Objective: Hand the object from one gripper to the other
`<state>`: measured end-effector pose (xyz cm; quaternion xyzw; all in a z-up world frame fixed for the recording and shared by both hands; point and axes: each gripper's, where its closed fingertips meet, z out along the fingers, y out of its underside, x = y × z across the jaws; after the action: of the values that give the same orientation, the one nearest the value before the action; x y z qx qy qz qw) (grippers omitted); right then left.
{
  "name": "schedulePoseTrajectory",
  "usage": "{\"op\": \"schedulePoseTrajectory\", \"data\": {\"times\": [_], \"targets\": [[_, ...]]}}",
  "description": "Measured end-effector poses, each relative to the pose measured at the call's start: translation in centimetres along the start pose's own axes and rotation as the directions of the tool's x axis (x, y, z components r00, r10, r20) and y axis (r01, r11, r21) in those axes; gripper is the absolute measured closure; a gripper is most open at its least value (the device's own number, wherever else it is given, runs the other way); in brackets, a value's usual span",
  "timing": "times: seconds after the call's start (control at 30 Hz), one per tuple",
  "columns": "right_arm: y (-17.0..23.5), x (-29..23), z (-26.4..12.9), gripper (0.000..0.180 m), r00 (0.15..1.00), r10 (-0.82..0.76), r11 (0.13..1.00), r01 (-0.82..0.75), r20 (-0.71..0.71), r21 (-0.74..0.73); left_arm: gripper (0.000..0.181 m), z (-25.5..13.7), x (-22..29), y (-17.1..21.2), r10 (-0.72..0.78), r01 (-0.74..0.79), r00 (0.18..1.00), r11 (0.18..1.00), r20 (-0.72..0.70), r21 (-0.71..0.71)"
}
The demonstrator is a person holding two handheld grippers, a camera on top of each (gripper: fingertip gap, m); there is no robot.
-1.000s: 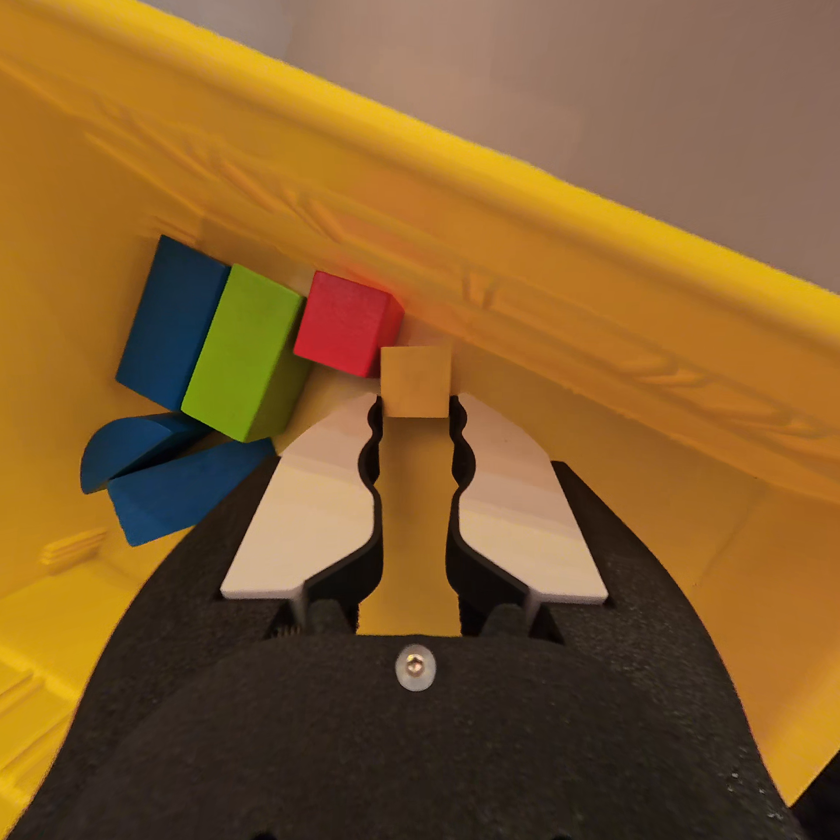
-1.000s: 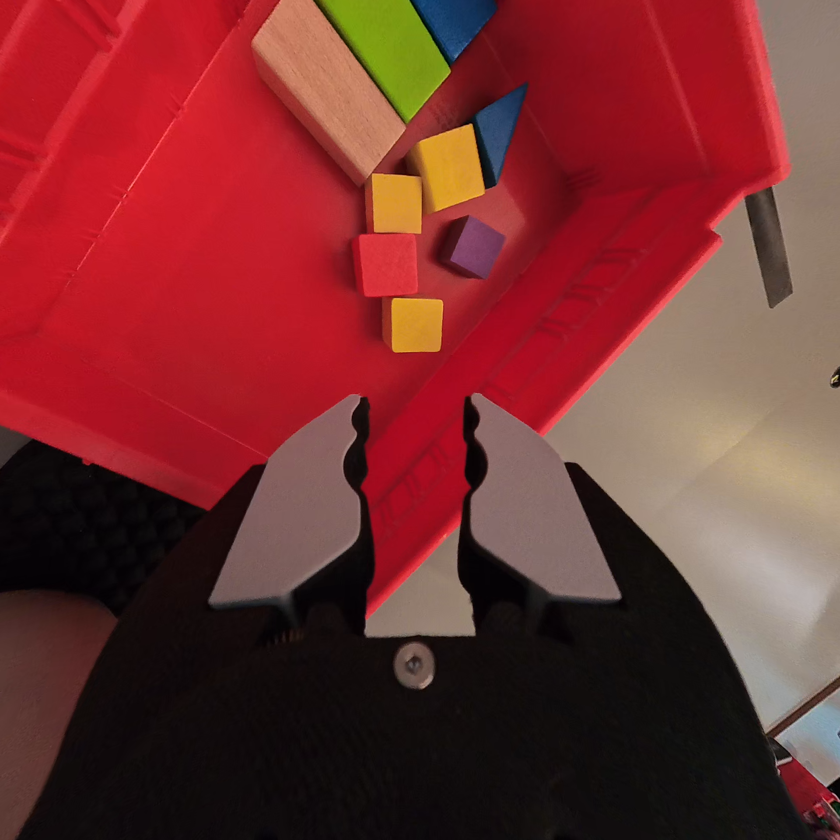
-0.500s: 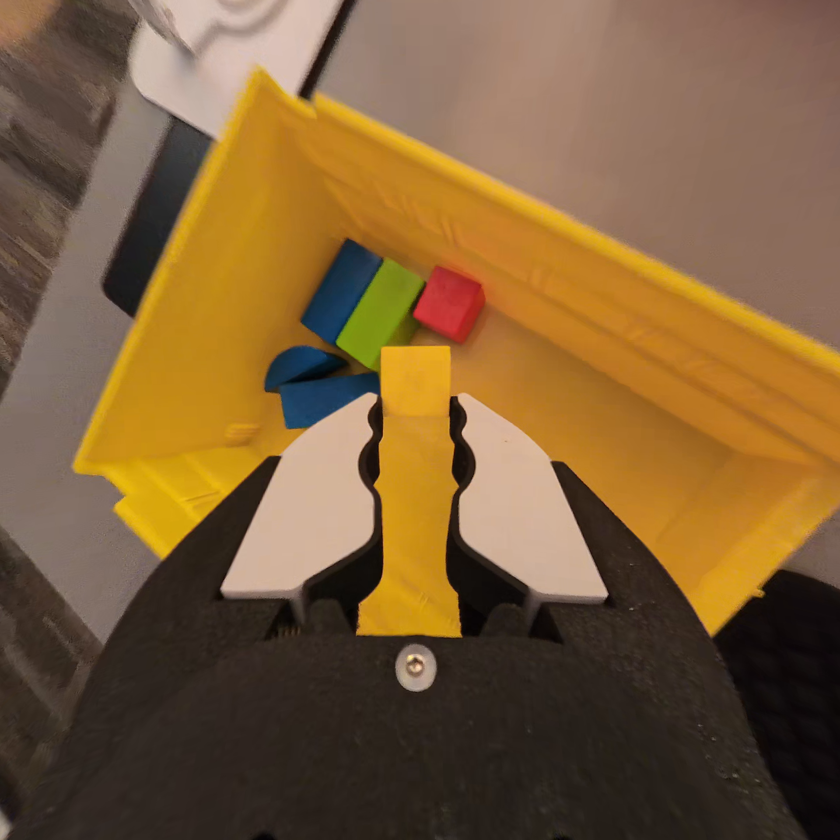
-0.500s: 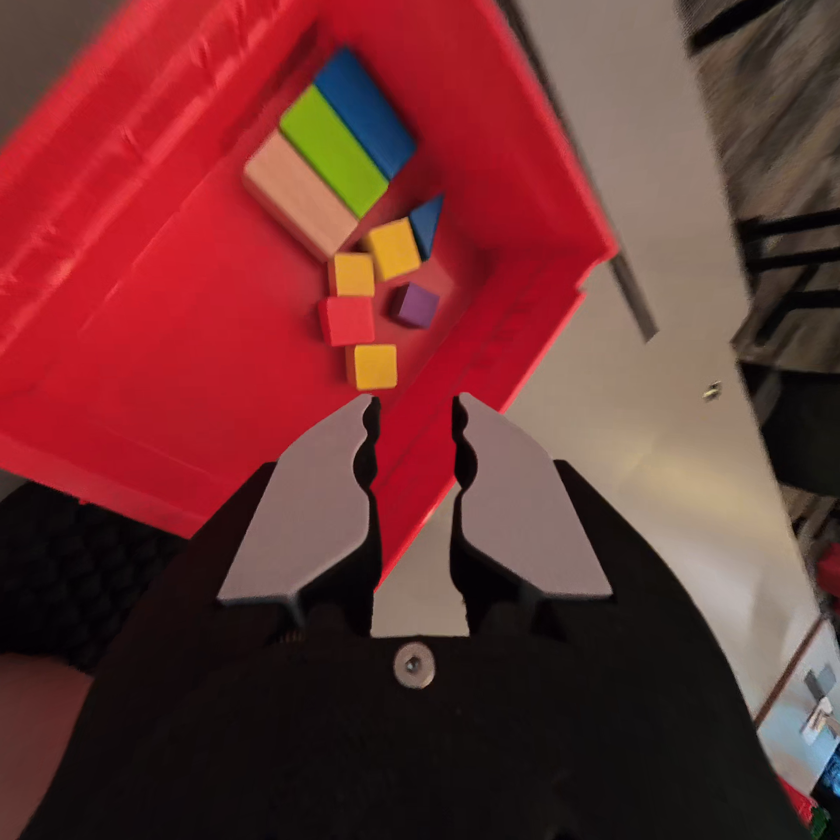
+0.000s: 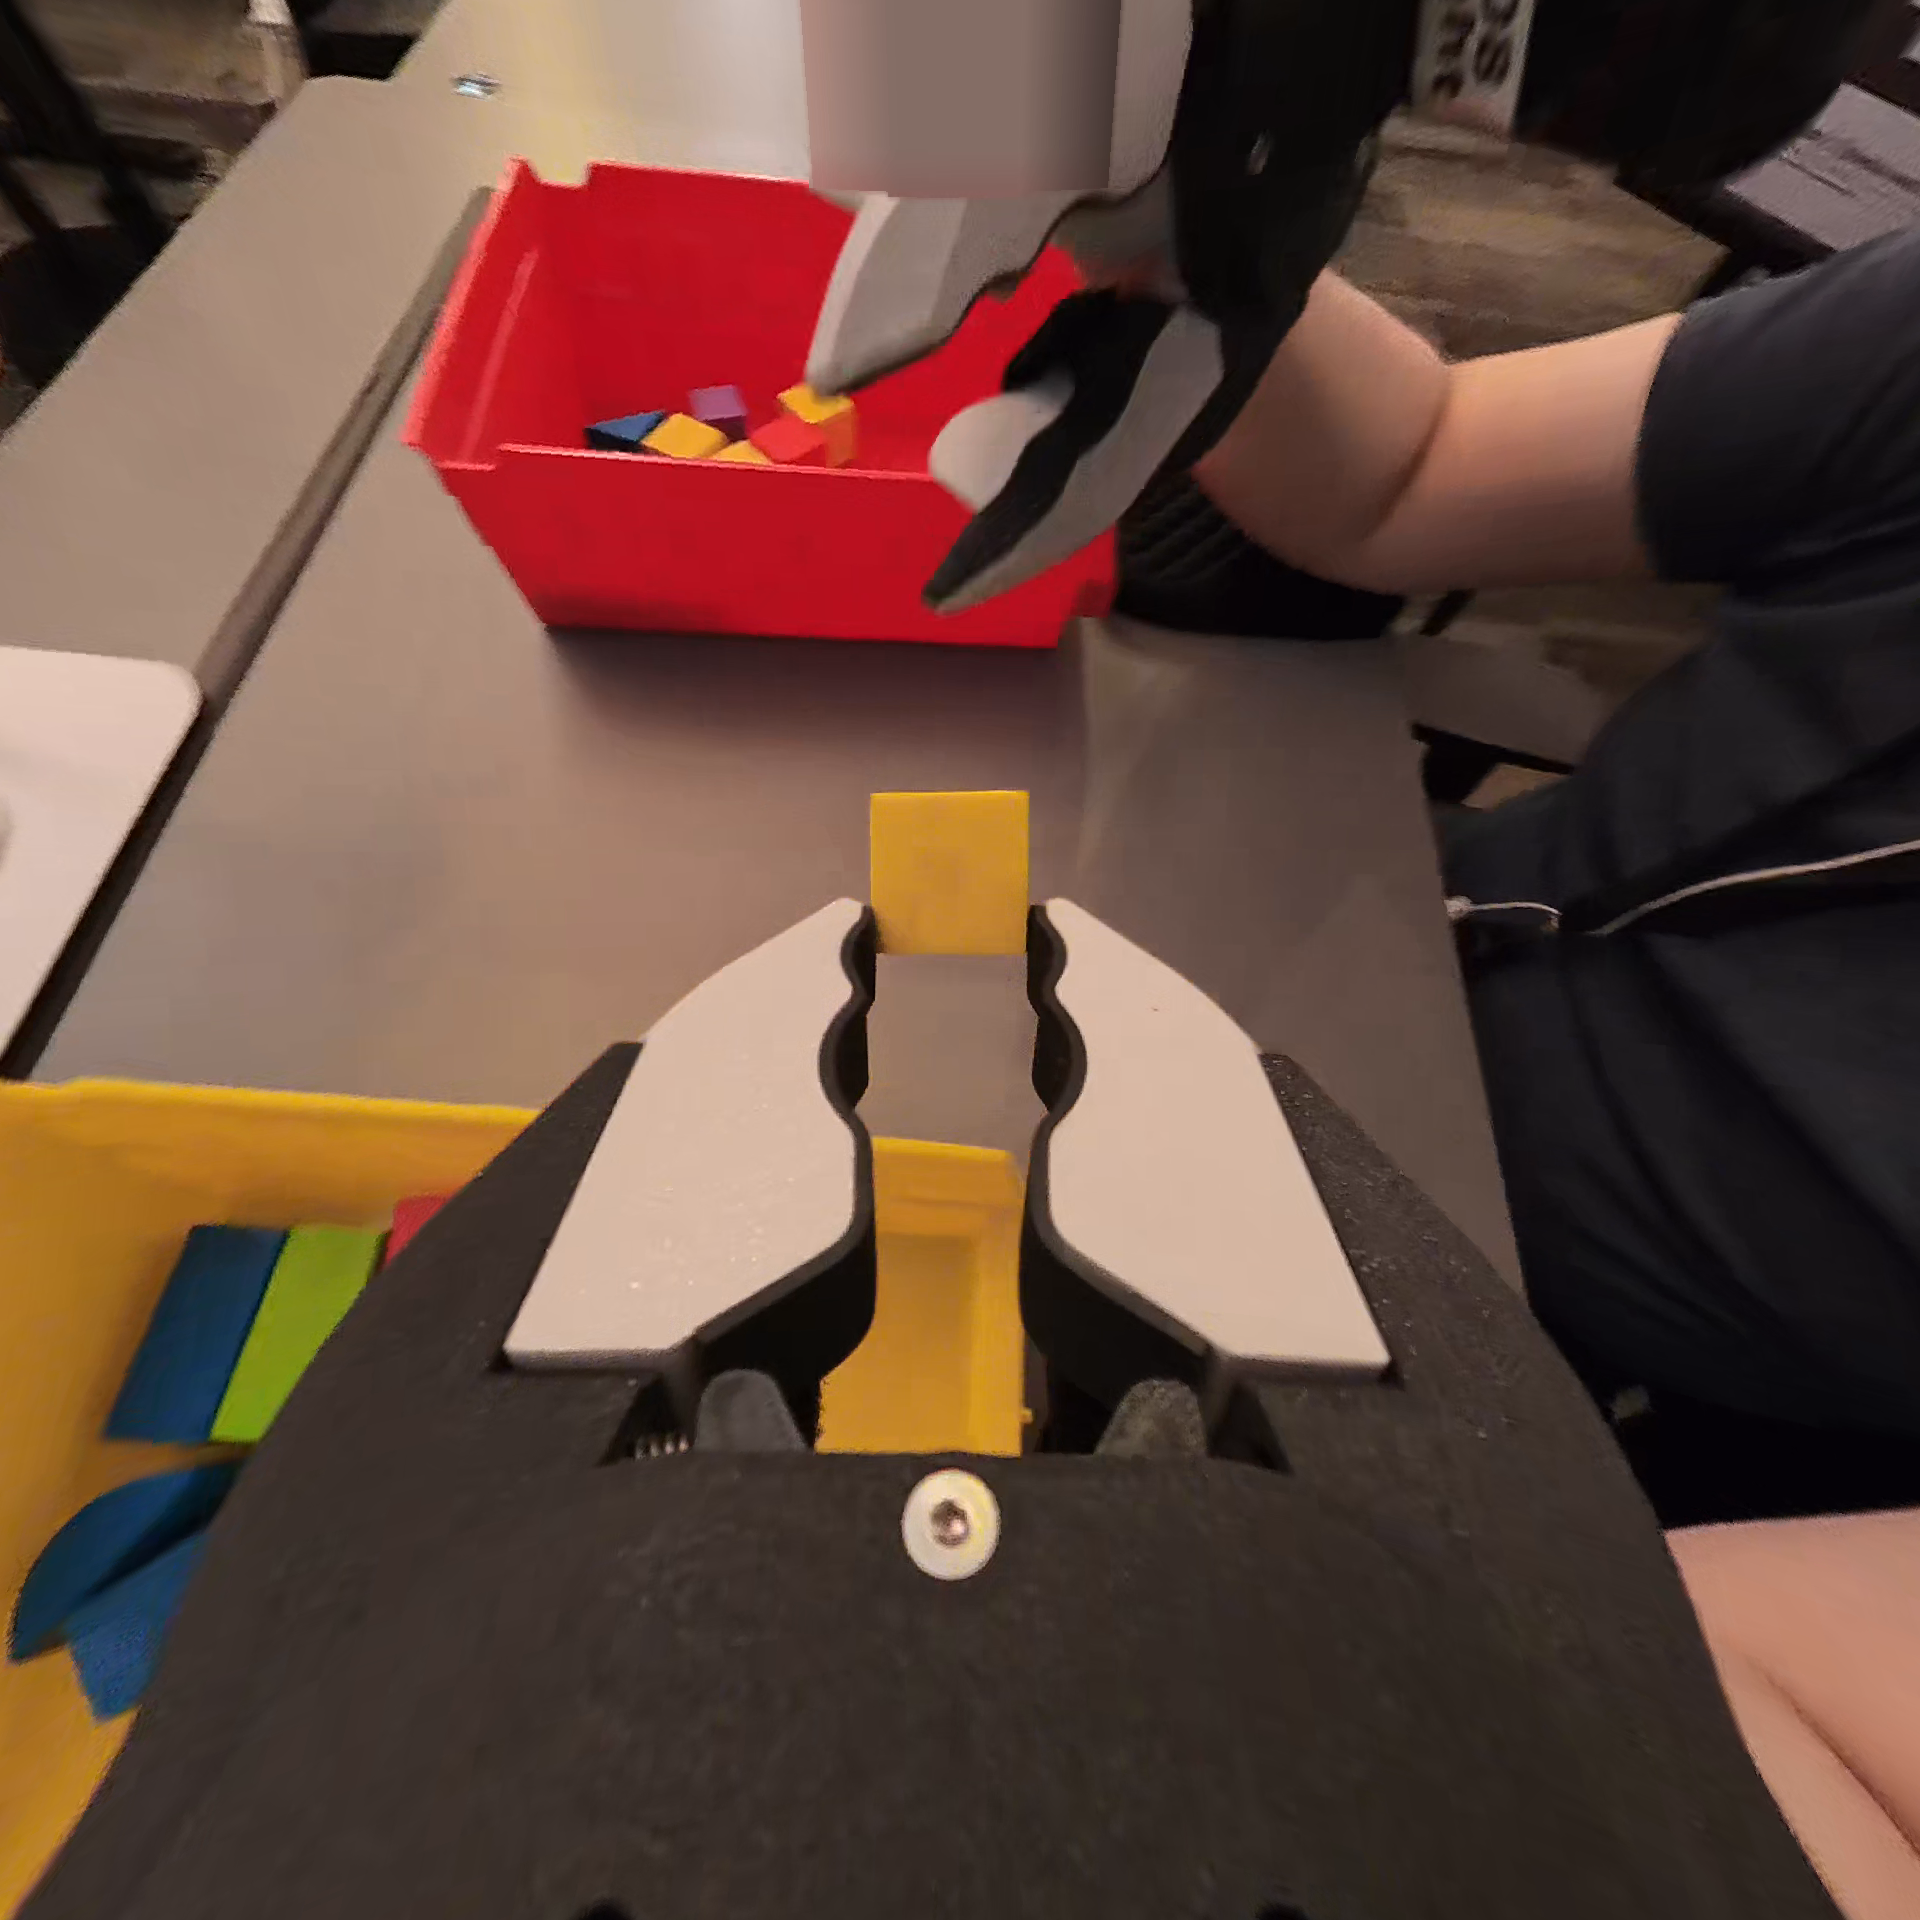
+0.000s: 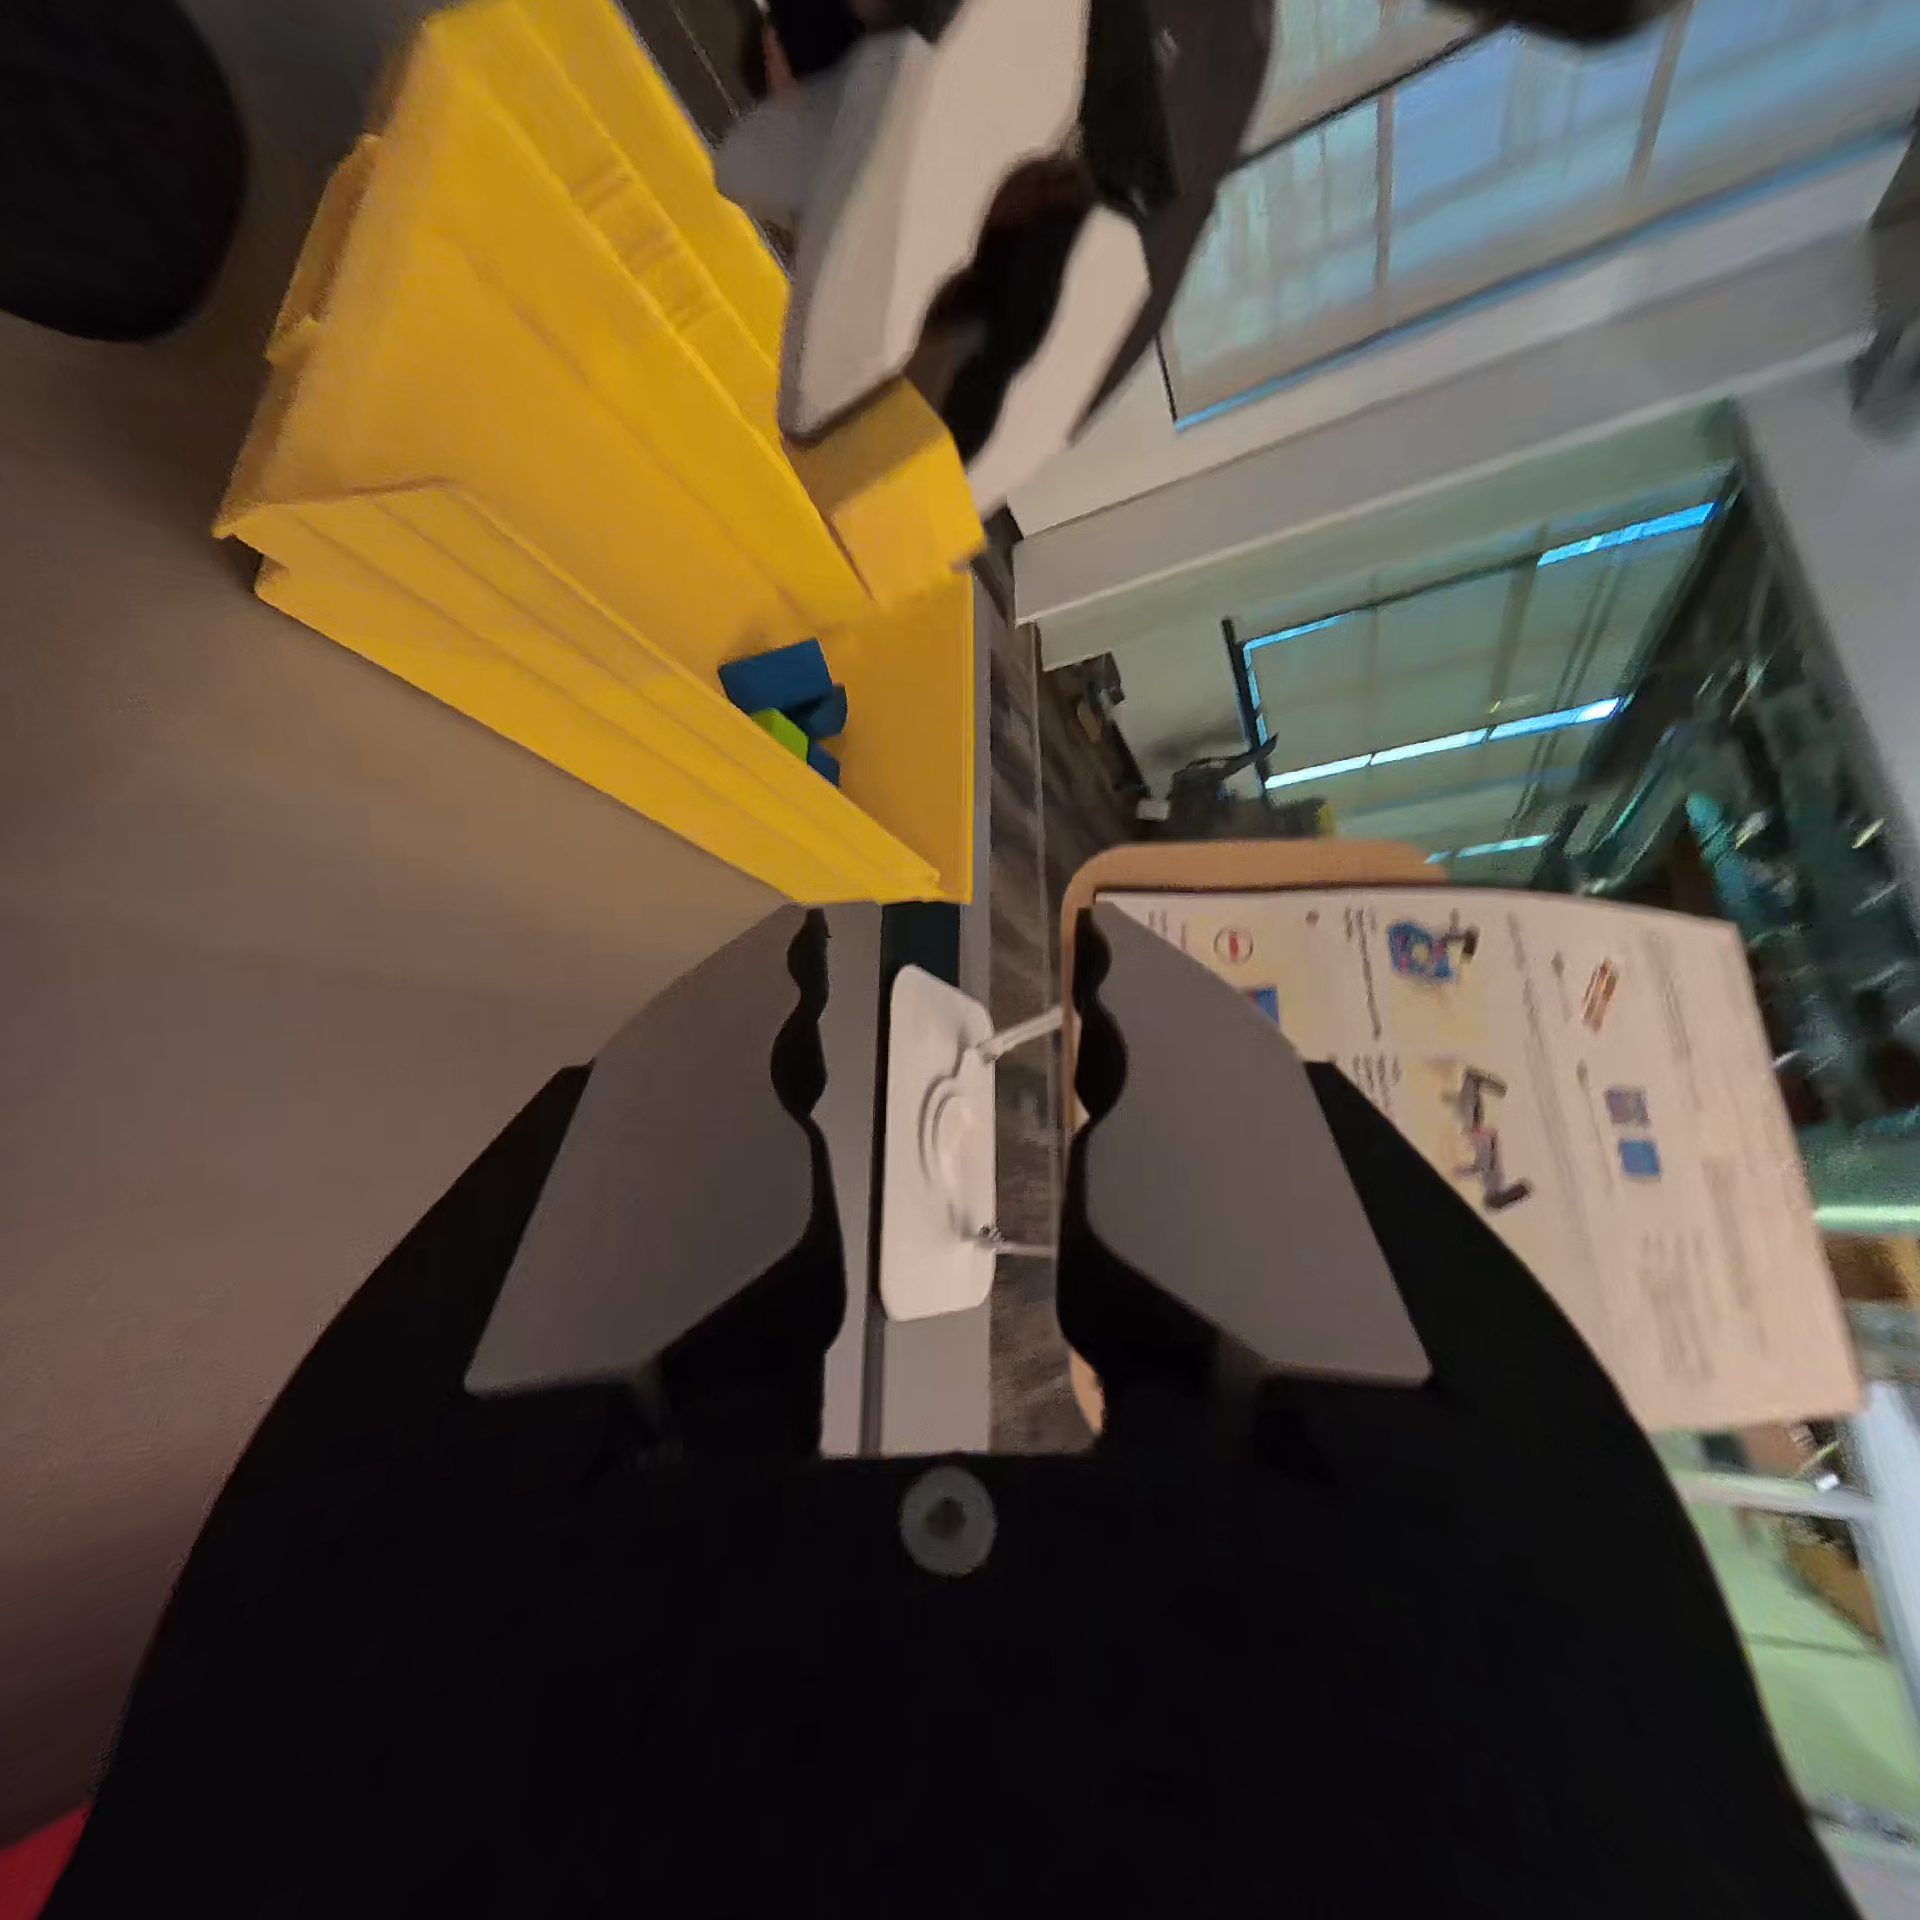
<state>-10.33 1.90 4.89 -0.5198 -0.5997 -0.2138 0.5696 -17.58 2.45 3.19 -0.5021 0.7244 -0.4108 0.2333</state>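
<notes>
My left claw (image 5: 950, 925) pinches the yellow cube (image 5: 949, 871) at the very tips, cube sticking out fwd past them, above the grey table (image 5: 520, 831). My right claw (image 6: 945, 935) is spread, nothing btwn the jaws, well apart from the cube, over the red bin (image 5: 727, 561)

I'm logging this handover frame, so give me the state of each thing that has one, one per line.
Left gripper: shut on yellow block.
Yellow block: held at the fingertips, above the table.
Right gripper: open, empty.
Red bin: on the table, open-topped, small blocks inside.
Yellow bin: open-topped, blue and green blocks inside.
</notes>
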Motion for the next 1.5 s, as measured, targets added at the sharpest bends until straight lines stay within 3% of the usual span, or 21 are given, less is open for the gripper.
{"op": "schedulePoseTrajectory", "data": {"times": [0.13,0.37,0.53,0.63,0.67,0.73,0.83,0.9,0.97,1.07,1.13,1.23,1.3,1.5], "targets": [[-3.6,-2.3,1.3,0.128,0.998,-0.05,0.992,0.046,0.026,0.121,0.153,1.3,1.3,0.4,0.026,-0.03,0.997,0.998,-0.075,-0.049],[-5.7,-4.2,1.9,0.128,0.989,-0.141,0.978,0.133,0.04,0.158,0.153,3.1,2.5,1.5,0.019,-0.042,0.987,0.989,-0.162,-0.14],[-5.6,-5.4,2.3,0.149,0.976,-0.206,0.972,0.196,0.069,0.13,0.153,3.5,3.3,1.6,0.035,-0.066,0.979,0.987,-0.201,-0.147],[-5.9,-5.3,2.1,0.151,0.976,-0.206,0.972,0.196,0.07,0.13,0.153,3.5,3.5,1.5,0.065,-0.095,0.977,0.986,-0.205,-0.138],[-5.9,-5.2,2.0,0.152,0.976,-0.206,0.972,0.197,0.069,0.125,0.15,3.5,3.4,1.4,0.08,-0.106,0.977,0.987,-0.199,-0.124],[-5.6,-4.9,1.8,0.152,0.976,-0.204,0.975,0.195,0.075,0.108,0.112,3.5,3.2,1.1,0.107,-0.126,0.98,0.986,-0.166,-0.109],[-2.5,-3.1,0.2,0.151,0.983,-0.139,0.989,0.143,0.124,-0.028,0.103,3.2,2.0,1.5,0.133,-0.144,0.988,0.98,-0.085,-0.137],[1.6,0.1,-2.8,0.151,0.995,0.001,0.986,0.015,0.096,-0.166,0.105,2.7,2.0,1.3,0.127,-0.136,0.989,0.984,-0.077,-0.119],[6.4,1.8,-6.6,0.152,0.95,0.298,0.928,-0.266,0.092,-0.261,0.108,2.0,1.9,0.9,0.126,-0.131,0.99,0.987,-0.062,-0.09],[14.8,0.6,-11.5,0.152,0.78,0.625,0.686,-0.535,0.023,-0.493,0.112,1.3,1.8,0.6,0.124,-0.127,0.991,0.99,-0.051,-0.064],[19.6,-3.0,-14.1,0.152,0.706,0.708,0.524,-0.509,0.017,-0.683,0.112,1.1,1.6,0.7,0.12,-0.123,0.992,0.99,-0.048,-0.066],[22.7,-9.0,-15.6,0.151,0.534,0.842,0.342,-0.413,0.08,-0.844,0.112,1.2,1.6,0.9,0.118,-0.121,0.992,0.99,-0.047,-0.077],[23.9,-10.8,-14.6,0.151,0.464,0.882,0.285,-0.39,0.081,-0.875,0.112,1.3,1.7,1.2,0.119,-0.123,0.991,0.988,-0.054,-0.089],[25.4,-13.5,-11.6,0.151,0.41,0.903,0.282,-0.332,0.132,-0.9,0.112,1.6,1.7,1.7,0.123,-0.128,0.991,0.985,-0.052,-0.119]]}}
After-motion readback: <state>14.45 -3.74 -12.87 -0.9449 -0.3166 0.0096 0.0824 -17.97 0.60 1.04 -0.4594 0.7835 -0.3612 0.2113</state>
